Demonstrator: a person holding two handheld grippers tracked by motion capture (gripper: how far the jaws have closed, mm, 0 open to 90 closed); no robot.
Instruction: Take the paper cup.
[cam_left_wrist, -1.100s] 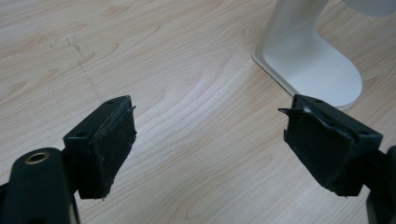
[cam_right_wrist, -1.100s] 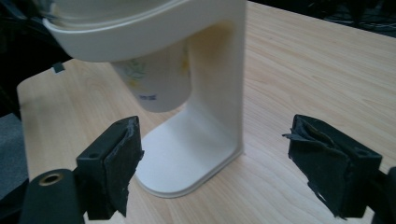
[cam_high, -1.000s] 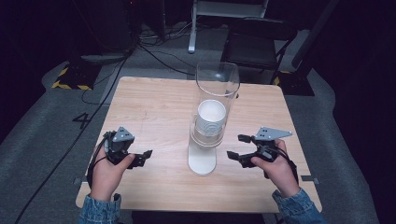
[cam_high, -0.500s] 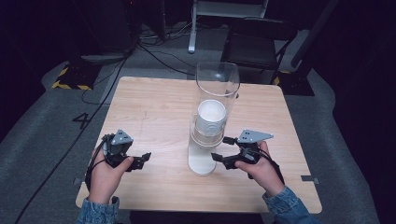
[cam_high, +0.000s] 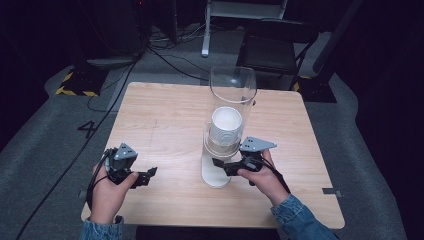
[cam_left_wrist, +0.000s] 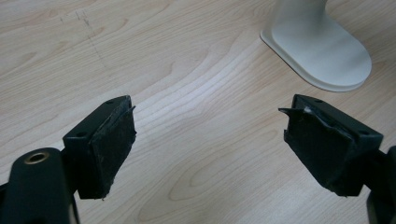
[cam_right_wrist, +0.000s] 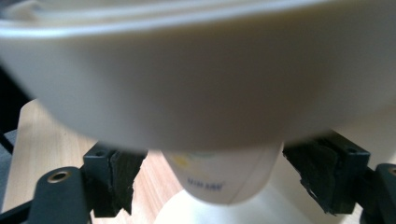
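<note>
Straddling the white stand's neck (cam_right_wrist: 219, 179), right tongs (cam_high: 231, 166) parted, left tongs (cam_high: 142, 176) parted, well apart from it

Table (cam_high: 165, 110): square top of light wood, pale grain, with faint dark scuffs on the left half; it stands on grey carpet.

Cup dispenser (cam_high: 223, 145): the one thing standing on the table, just right of the middle and toward the near edge. Flat white oval base (cam_left_wrist: 322, 51) resting directly on the wood; above it a clear upright tube (cam_high: 233, 95) holding a stack of white cups (cam_high: 226, 125).
</note>
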